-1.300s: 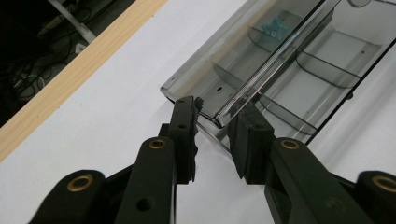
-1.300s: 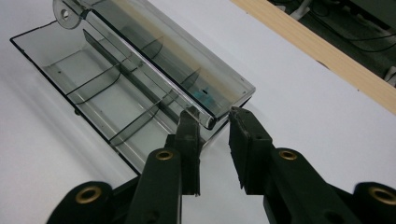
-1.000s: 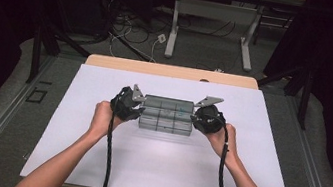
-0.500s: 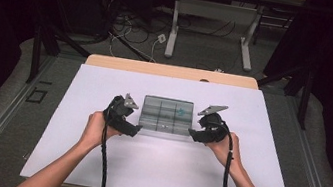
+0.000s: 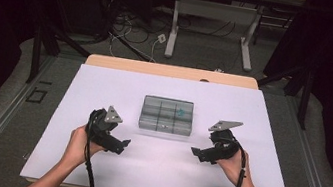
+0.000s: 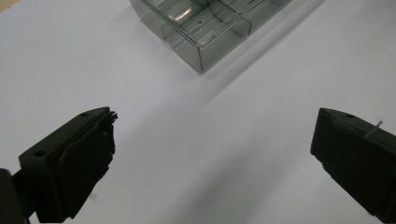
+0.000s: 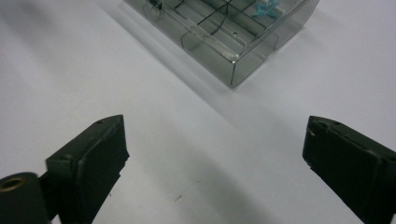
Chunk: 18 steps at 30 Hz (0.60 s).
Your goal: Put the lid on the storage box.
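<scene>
We had set the clear compartment box point(image 5: 167, 116) mid-counter point(image 5: 104, 89), so our left tool point(image 5: 121, 146) and right tool point(image 5: 196, 154), jaws just opened wide and empty, flanked it, apart from its ends.

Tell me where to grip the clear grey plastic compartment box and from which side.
Probably grip the clear grey plastic compartment box by its two short end walls, left gripper coming from the left, right gripper from the right. It lies flat and wide; both grippers stand open beside it, and thin upright walls suit the jaws.
</scene>
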Tool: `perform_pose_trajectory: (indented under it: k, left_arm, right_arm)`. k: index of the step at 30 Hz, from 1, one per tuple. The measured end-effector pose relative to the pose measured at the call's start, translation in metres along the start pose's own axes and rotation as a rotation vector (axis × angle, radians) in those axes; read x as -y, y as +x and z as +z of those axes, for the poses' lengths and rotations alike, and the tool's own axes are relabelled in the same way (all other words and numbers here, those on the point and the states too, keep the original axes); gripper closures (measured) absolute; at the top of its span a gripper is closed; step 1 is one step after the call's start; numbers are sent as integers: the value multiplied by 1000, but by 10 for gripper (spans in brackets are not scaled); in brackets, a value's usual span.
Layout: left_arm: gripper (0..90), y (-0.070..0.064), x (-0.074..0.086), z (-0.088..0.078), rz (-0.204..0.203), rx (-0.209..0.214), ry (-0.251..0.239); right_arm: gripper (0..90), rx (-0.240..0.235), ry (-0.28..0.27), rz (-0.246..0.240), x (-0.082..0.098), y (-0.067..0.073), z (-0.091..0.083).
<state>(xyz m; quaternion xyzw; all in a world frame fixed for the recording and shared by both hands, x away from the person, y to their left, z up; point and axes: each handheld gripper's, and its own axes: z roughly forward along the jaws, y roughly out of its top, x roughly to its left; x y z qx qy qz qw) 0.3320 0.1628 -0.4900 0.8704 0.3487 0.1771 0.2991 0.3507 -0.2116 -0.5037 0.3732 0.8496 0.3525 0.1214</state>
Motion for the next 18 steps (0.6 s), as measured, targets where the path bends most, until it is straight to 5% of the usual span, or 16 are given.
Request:
perform_pose_trajectory:
  k: [18]
  left_arm:
    - [0,-4,36,-10,-24,-6,-30]
  right_arm:
    - [2,3,-35,-10,41,7,-22]
